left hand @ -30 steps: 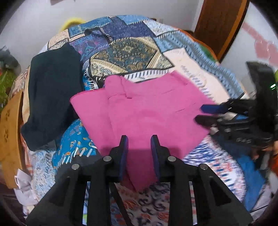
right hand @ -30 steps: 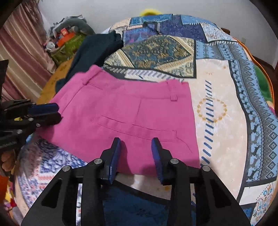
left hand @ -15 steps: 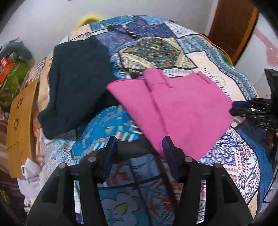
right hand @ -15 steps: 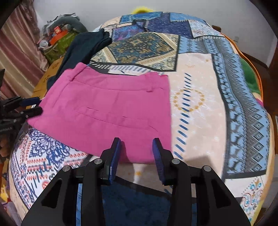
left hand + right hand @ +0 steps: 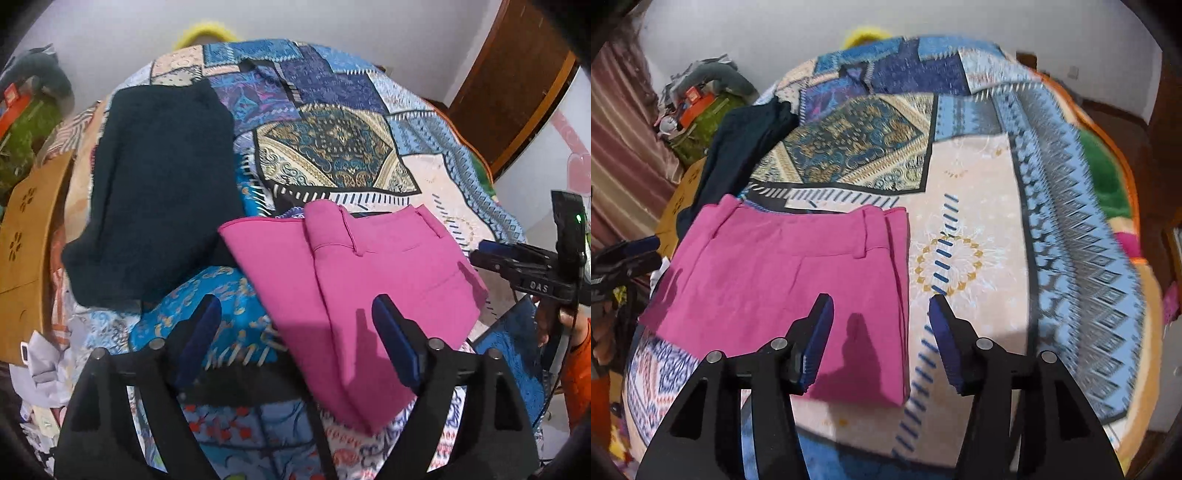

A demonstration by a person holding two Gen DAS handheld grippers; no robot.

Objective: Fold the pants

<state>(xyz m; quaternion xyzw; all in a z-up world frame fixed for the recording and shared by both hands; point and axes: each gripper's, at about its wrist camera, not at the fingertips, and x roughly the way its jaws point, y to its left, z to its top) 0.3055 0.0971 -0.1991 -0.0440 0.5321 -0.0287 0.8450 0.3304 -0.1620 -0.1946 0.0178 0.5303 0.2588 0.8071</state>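
Two garments lie on the patchwork bedspread [image 5: 979,177], which covers the whole bed. Dark garment [image 5: 159,192]: spread flat at the far left side, just beside the pants. Pink pants [image 5: 354,288]: folded into a compact stack near the front edge of the bed, waistband and belt loop on the far side, back pocket facing up (seen clearly from the right wrist view, [image 5: 783,273]). Left gripper [image 5: 295,332]: jaws have just been opening and stand wide apart above the near left edge of the pants, gripping nothing. Right gripper [image 5: 881,332]: jaws have just been opening and stand partly apart over the right edge of the pants, pads clear of the fabric, gripping nothing.
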